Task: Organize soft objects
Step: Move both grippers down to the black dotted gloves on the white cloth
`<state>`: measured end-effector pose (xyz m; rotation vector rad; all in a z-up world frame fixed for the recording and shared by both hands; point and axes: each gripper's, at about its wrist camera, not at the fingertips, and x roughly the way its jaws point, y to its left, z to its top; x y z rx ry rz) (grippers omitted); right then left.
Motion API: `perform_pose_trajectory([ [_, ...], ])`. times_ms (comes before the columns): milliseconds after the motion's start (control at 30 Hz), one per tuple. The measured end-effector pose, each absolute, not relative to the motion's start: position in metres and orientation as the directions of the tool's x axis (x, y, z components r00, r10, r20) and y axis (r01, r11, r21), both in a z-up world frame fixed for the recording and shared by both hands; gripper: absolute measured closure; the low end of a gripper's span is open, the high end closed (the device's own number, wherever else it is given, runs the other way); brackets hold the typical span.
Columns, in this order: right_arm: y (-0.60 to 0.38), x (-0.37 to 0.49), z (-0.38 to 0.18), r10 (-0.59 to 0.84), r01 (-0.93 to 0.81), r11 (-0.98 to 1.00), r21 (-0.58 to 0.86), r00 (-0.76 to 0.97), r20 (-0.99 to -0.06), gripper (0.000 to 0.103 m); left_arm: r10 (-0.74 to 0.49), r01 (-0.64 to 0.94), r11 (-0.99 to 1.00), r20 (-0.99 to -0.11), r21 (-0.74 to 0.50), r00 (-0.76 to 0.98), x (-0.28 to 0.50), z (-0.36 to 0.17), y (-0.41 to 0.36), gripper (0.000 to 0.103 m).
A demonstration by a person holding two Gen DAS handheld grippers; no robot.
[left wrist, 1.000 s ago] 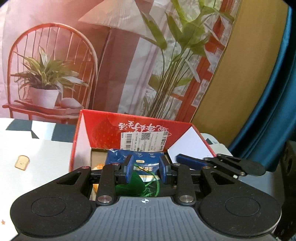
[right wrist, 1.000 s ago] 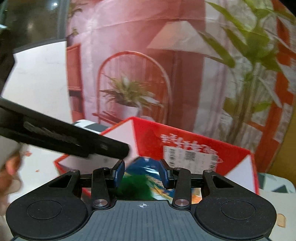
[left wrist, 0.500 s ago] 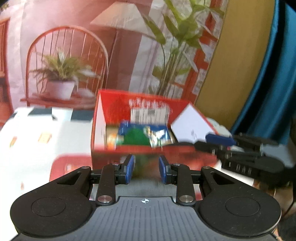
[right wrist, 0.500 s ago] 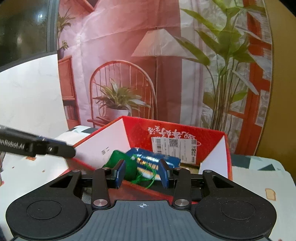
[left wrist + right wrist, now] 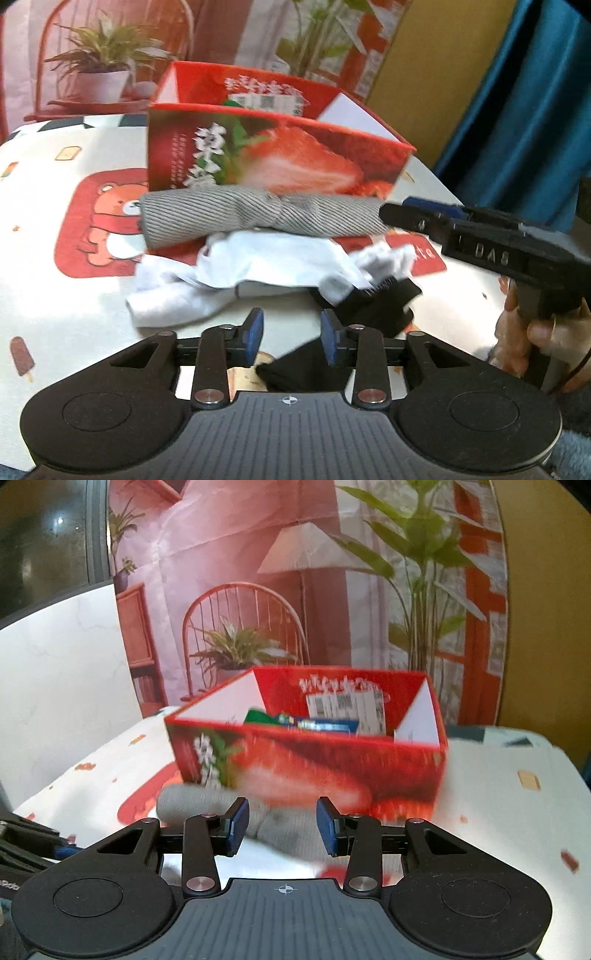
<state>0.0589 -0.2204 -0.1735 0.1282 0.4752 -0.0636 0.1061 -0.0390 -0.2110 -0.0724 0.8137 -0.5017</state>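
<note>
A grey ribbed cloth [image 5: 258, 214] lies against the front of the red strawberry box [image 5: 280, 158]. White socks [image 5: 251, 273] and a black sock [image 5: 373, 306] lie in front of it. My left gripper [image 5: 291, 336] is open and empty, just short of the socks. My right gripper [image 5: 282, 825] is open and empty above the grey cloth [image 5: 280, 819]; it also shows from the side in the left wrist view [image 5: 480, 240]. The box [image 5: 306, 753] holds blue and green packets [image 5: 314, 722].
The table [image 5: 55, 295] has a white patterned cover with a red bear mat [image 5: 99, 221]. A printed backdrop of a chair and plants [image 5: 243, 635] stands behind. A blue curtain [image 5: 524, 110] hangs at the right.
Both grippers have pulled back from inside the box toward the front of the table. The packets stay in the box. The cloth and socks have come into view.
</note>
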Motion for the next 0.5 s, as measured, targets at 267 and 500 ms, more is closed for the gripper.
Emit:
perform_pose_trajectory([
  [267,-0.211,0.032,-0.200,-0.039,0.127,0.983,0.131,0.849,-0.527,0.066,-0.456,0.433,0.866,-0.749,-0.250,0.480,0.104,-0.237,-0.058,0.057],
  [500,-0.213,0.030,-0.208,-0.032,0.141,0.977,0.160,0.838,-0.545,0.066,-0.404,0.441,0.879,-0.778,-0.183,0.482,0.106,-0.248,-0.062,0.076],
])
